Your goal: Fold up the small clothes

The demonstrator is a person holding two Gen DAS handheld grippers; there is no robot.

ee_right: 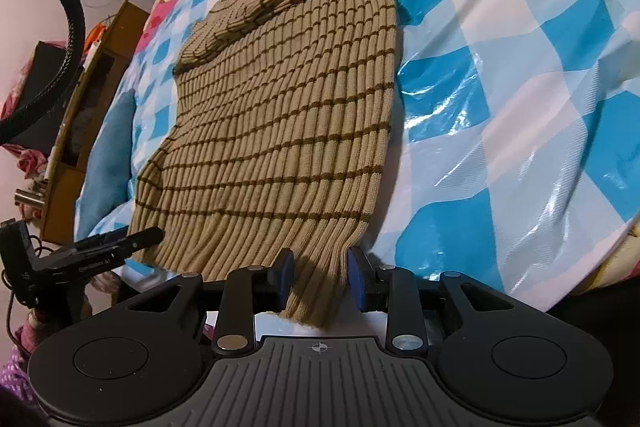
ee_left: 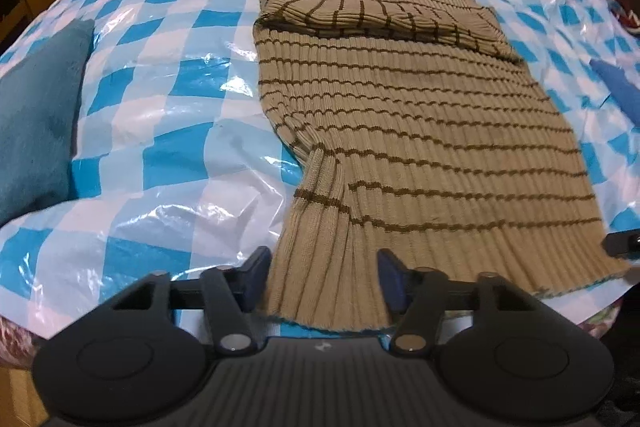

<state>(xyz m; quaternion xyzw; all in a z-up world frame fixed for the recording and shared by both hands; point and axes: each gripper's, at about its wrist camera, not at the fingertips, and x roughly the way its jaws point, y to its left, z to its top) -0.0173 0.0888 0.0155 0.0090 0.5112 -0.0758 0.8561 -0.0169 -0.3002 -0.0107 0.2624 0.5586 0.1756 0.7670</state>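
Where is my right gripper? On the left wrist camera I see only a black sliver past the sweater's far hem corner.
Observer: The right gripper is at that hem corner of the sweater, with the fabric lying between its fingers.
Operator: Is it clamped on it?
Observer: No. Its jaws stand open, and the hem is bunched into a ridge between the blue pads.
Operator: What lies beside the sweater on that side?
Observer: The checkered plastic sheet, wrinkled and shiny, runs along the sweater's straight side edge.
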